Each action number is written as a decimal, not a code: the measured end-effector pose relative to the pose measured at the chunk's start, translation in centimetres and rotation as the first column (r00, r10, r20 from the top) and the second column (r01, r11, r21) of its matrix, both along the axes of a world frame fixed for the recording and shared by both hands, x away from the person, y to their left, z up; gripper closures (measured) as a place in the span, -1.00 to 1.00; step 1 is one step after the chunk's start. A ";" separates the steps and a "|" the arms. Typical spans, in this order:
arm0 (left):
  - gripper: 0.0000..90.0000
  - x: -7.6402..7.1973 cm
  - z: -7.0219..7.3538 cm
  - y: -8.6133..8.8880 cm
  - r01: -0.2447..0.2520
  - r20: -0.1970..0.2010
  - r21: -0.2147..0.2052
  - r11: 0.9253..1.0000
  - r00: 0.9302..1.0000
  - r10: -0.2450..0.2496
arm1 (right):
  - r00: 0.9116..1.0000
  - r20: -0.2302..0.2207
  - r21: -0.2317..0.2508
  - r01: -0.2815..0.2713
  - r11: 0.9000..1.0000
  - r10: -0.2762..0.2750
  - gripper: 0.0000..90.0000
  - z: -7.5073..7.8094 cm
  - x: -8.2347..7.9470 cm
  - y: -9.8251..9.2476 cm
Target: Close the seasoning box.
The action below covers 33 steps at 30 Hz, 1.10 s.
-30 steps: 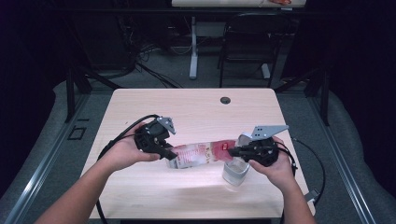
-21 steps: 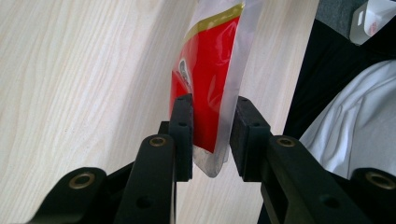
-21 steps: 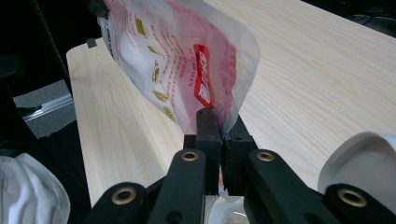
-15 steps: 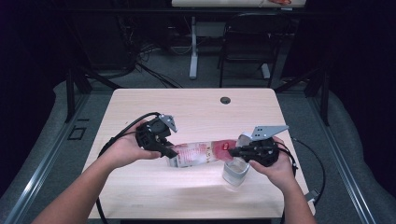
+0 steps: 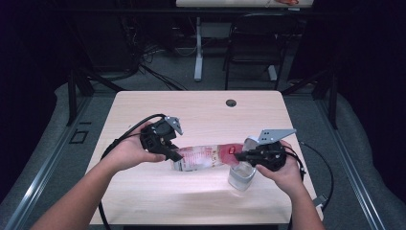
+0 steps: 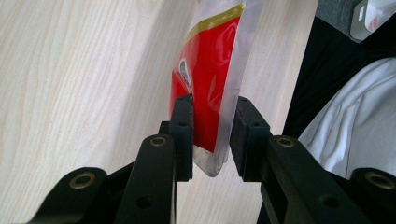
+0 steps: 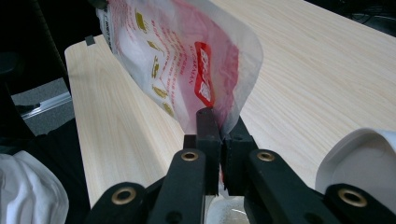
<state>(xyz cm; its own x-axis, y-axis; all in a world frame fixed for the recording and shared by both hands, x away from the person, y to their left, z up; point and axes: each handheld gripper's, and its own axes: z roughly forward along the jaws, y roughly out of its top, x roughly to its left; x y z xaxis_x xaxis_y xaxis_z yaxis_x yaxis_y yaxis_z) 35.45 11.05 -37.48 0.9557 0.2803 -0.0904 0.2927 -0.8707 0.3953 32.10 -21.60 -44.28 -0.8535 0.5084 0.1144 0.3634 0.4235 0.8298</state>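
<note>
Plastic pouch (image 5: 206,158) stretched between both jaws.

Print on the pouch (image 5: 206,157) too small and blurred to read in the high view; pouch top cut off by the upper edge in the left gripper view; clear cup (image 5: 241,175) partly hidden behind the right gripper (image 5: 239,156), contents indistinct.

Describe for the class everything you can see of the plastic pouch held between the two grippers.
The pouch is a thin, glossy plastic bag, printed red, white and gold, partly translucent. It hangs lengthwise above the wooden table. The right gripper pinches one end over a clear cup; the left gripper straddles the other end. It looks crumpled and slack.
</note>
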 end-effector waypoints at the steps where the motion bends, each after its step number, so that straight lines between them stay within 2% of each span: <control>1: 0.62 0.0 0.0 0.0 0.000 0.000 0.001 1.000 1.000 0.000 | 1.000 0.001 -0.005 -0.001 1.000 0.001 0.95 0.0 0.0 0.0; 15: 0.62 0.2 0.6 -0.4 0.004 -0.002 0.014 1.000 1.000 -0.004 | 1.000 -0.003 -0.015 0.002 1.000 -0.002 0.89 0.0 0.0 -0.1; 21: 0.62 0.1 1.0 -0.7 0.011 0.001 0.023 1.000 1.000 -0.011 | 1.000 -0.006 -0.012 0.004 1.000 -0.004 0.79 0.1 0.0 -0.2; 33: 0.63 0.2 1.6 -1.1 0.010 0.006 0.022 1.000 1.000 -0.010 | 1.000 -0.010 -0.018 0.004 1.000 -0.004 0.89 0.0 0.1 -0.5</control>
